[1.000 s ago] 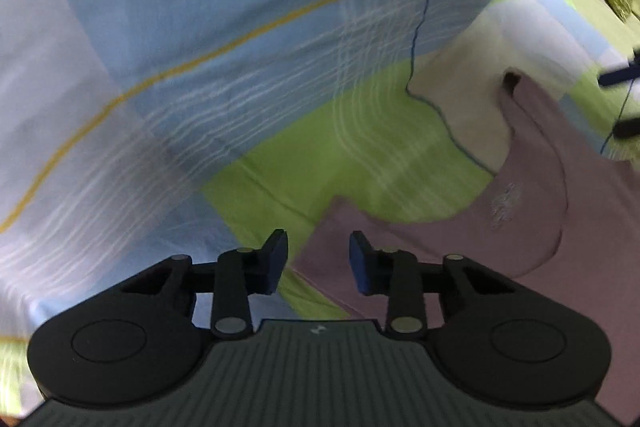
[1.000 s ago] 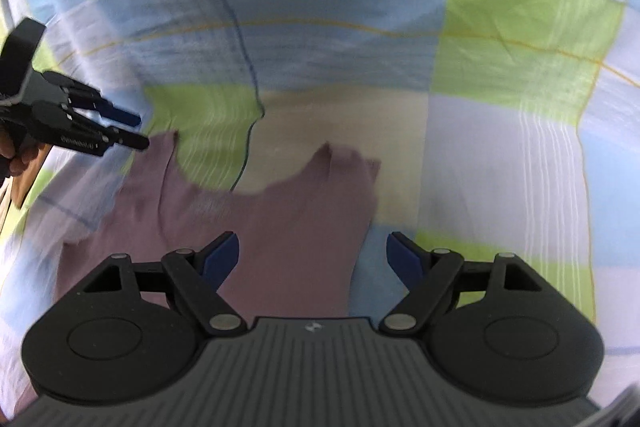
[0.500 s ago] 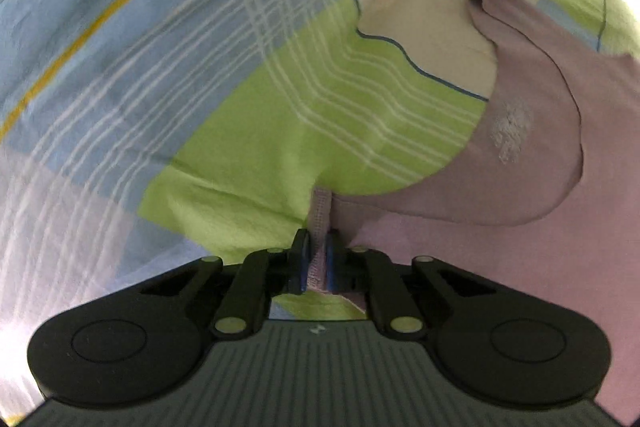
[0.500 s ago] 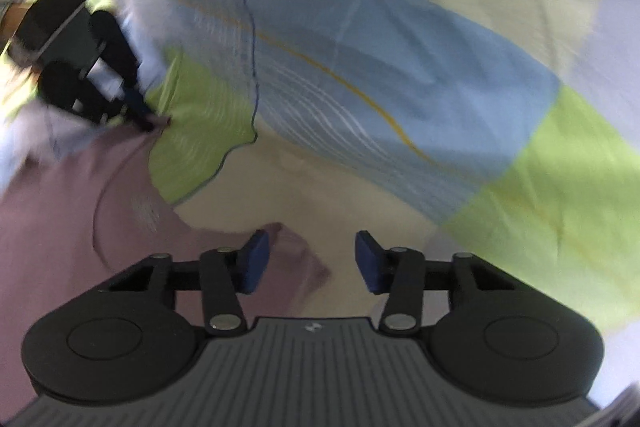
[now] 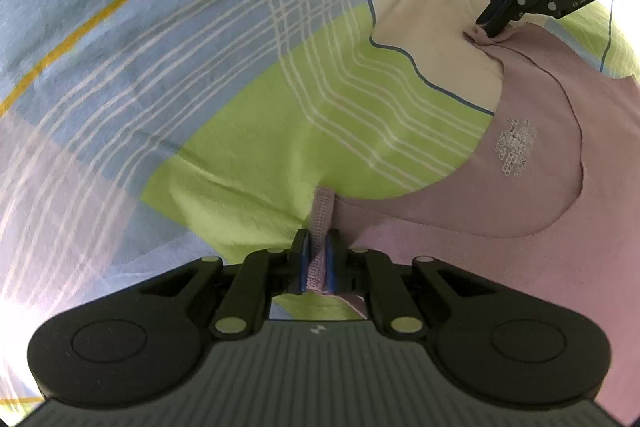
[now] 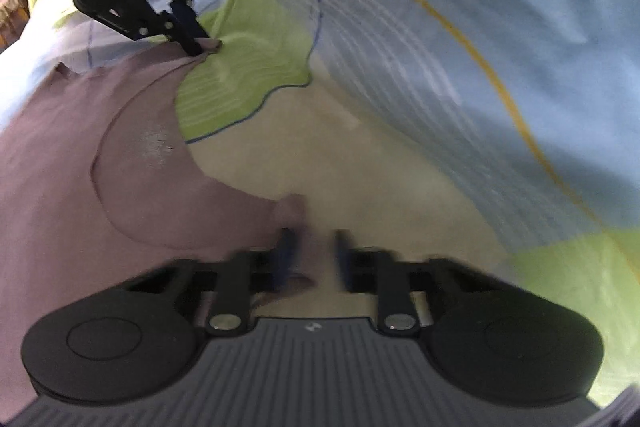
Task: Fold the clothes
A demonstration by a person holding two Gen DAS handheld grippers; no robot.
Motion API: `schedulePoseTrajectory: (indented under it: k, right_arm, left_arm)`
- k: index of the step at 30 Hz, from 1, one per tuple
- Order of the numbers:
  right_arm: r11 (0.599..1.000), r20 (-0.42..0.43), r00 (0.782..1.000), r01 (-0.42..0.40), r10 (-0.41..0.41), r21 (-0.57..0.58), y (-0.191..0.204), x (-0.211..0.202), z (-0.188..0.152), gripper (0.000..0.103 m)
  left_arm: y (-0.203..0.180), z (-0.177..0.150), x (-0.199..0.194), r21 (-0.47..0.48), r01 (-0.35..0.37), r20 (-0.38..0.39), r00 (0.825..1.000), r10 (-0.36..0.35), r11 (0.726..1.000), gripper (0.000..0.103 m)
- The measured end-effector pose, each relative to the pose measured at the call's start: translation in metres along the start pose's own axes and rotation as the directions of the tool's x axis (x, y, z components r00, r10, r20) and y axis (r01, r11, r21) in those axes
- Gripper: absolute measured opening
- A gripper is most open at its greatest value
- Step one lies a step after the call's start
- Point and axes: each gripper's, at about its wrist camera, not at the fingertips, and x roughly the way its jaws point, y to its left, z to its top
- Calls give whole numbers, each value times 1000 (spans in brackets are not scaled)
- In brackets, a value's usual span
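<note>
One shirt (image 5: pixel 532 211), mauve, lies on the checked sheet (image 5: pixel 248 131), its lower part cut off. My left gripper (image 5: pixel 317 259) is clamped on one shoulder strap. My right gripper (image 6: pixel 310 253) is blurred; from the left camera it looks closed on the other strap, but I cannot tell surely.

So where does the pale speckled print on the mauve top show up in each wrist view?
Left wrist view: the pale speckled print sits right of centre on the mauve sleeveless top, just inside the neckline.
Right wrist view: the print is left of centre, blurred, again beside the neckline.
Shared landmark: the wavy blue stitched line on the checked bedsheet, dividing green from cream just beyond the neckline.
</note>
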Motion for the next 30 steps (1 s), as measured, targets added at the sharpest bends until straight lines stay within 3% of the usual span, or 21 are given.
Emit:
schedulePoseTrajectory:
  k: [5,11,14,17,20,26,30]
  right_arm:
    - [999,11,1000,-17,17,-30,10,4,0,2]
    - [987,173,977,140,-126,-75,70,-81,-10,2]
    - [982,225,964,165,-141,-94,110,-128,-22,2]
    - [977,227,964,170,-138,-126,148,-161,-36,2]
    - [977,214,969,154,-121,-146,213,-198,-68,2]
    - [982,171,981,113,-86,-150,314,-220,-128,2]
    - [981,147,987,94,-70,-167,359,-217,-152,2]
  left_arm:
    - [-21,-11,-14,84,-67,57,996,62,994,1]
    - [-57,-38,-86,57,-100,199,976,87,993,1]
    - [-107,-67,-131,81,-126,251,963,102,989,1]
    - [-155,-94,-150,113,-146,247,962,114,983,2]
    - [-221,-133,-174,160,-152,218,969,115,975,2]
    - [-305,-189,-203,179,-158,175,976,127,971,2]
    - [-334,-195,-188,210,-165,138,981,138,964,2]
